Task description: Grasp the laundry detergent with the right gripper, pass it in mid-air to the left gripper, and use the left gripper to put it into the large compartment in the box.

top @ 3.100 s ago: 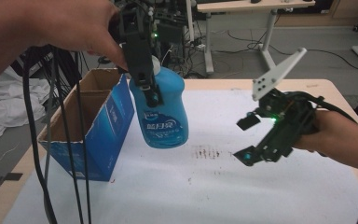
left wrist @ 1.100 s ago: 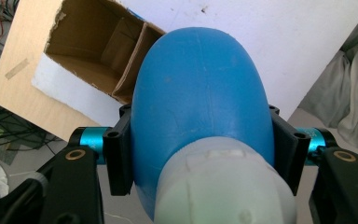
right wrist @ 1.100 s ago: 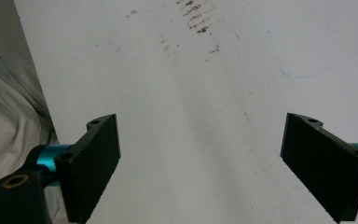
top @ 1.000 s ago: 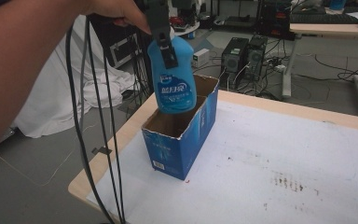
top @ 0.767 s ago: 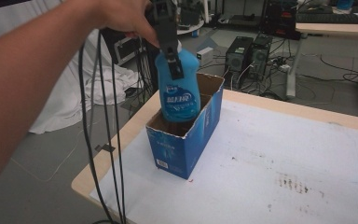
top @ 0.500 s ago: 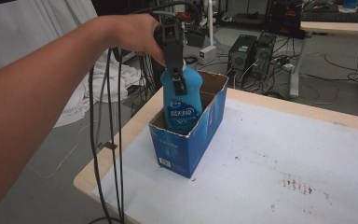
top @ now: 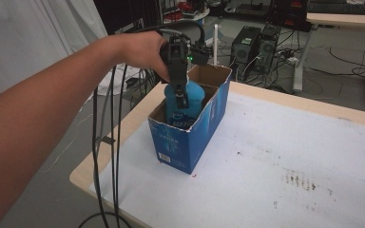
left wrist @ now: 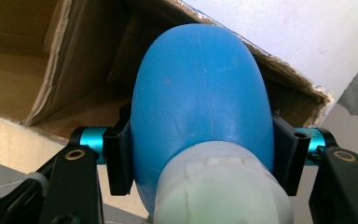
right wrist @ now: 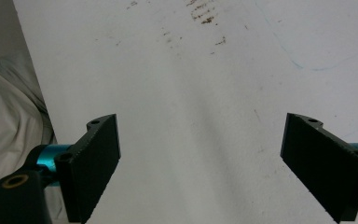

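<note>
A blue plastic bottle (top: 184, 108) with a white cap stands partly down inside the near compartment of an open blue cardboard box (top: 200, 137) at the table's left edge. My left gripper (top: 179, 90) grips it from above, jaws shut on its upper part. In the left gripper view the bottle (left wrist: 198, 102) bulges between the two black pads (left wrist: 119, 158), with the box's brown inside (left wrist: 37, 70) below it. My right gripper (right wrist: 200, 163) is open wide above the white table surface (right wrist: 205, 84), nothing between its jaws.
The box (top: 218, 76) has a second compartment at its far end. The white tabletop (top: 290, 161) carries dark smudges (top: 302, 181) to the right. Black cables (top: 105, 156) hang from the left gripper past the table's left edge. Computer towers (top: 254, 45) stand on the floor behind.
The left gripper has carried the bottle from above the box down into its near compartment. The camera's framing has shifted as well.
</note>
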Demonstrator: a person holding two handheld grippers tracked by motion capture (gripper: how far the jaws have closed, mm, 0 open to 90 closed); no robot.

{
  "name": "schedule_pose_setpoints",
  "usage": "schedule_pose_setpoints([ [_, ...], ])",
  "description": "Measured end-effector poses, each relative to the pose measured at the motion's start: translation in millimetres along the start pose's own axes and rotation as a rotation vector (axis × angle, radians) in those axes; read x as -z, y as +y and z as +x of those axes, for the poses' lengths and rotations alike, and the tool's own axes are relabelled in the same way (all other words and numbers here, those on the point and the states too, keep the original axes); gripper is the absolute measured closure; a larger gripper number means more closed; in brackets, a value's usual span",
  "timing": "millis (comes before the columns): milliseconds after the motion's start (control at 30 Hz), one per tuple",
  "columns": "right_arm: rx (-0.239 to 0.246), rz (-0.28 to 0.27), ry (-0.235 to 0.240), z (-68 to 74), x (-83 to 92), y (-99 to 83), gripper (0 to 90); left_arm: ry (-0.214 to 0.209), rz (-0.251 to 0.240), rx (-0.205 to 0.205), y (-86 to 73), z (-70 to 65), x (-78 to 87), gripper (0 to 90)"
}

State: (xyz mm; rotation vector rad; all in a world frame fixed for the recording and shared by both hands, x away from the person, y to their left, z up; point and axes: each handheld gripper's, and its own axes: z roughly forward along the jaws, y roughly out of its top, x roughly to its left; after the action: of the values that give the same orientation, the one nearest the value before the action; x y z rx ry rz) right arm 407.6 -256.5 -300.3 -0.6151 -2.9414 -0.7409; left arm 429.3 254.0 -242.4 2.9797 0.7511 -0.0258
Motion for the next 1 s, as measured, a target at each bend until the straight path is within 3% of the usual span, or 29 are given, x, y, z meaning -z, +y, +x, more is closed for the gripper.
schedule_pose_setpoints([
  [667,-0.006,0.007,0.006,-0.4,-6.2,-3.5,11.4,-0.013,0.058,0.004,-1.4,2.3,-37.6,37.6],
  [1000,-0.009,0.011,0.007,-0.5,-8.4,-5.2,11.4,-0.016,0.059,0.013,2.3,4.5,-39.5,37.4],
])
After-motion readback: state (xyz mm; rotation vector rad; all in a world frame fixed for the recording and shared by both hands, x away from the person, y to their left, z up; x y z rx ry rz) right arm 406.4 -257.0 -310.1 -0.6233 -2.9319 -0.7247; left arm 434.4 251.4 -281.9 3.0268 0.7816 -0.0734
